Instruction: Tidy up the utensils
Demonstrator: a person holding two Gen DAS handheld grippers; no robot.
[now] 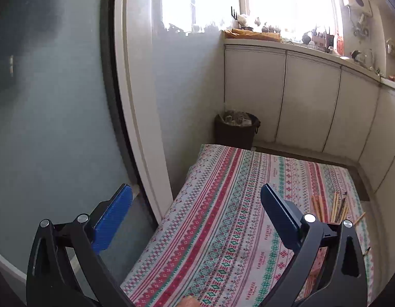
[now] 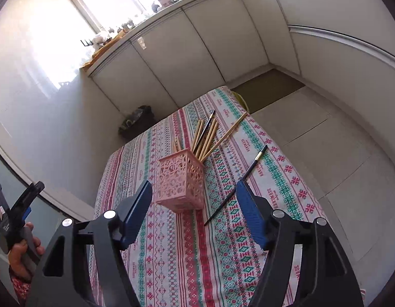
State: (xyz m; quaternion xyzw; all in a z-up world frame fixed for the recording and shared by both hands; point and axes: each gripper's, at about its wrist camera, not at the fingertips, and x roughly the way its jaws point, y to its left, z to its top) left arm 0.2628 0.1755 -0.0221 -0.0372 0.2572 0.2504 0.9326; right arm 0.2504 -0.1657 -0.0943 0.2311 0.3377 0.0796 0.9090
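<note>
One brush [image 2: 236, 185] lies loose on the table [image 2: 172, 255], dark and thin, just right of the pink holder [image 2: 180, 183], its near end pointing between the right gripper [image 2: 195, 204] fingers. Those fingers are spread wide with nothing in them. My worry: it's skinny and flat on cloth, so the fingers could snag the tablecloth or roll the brush away. Also the holder looks light and already leans under a bunch of sticks [image 2: 207, 135], so a bump could tip it. Left gripper [image 1: 197, 217] hangs released too, off by the table's left edge, holding nothing.
</note>
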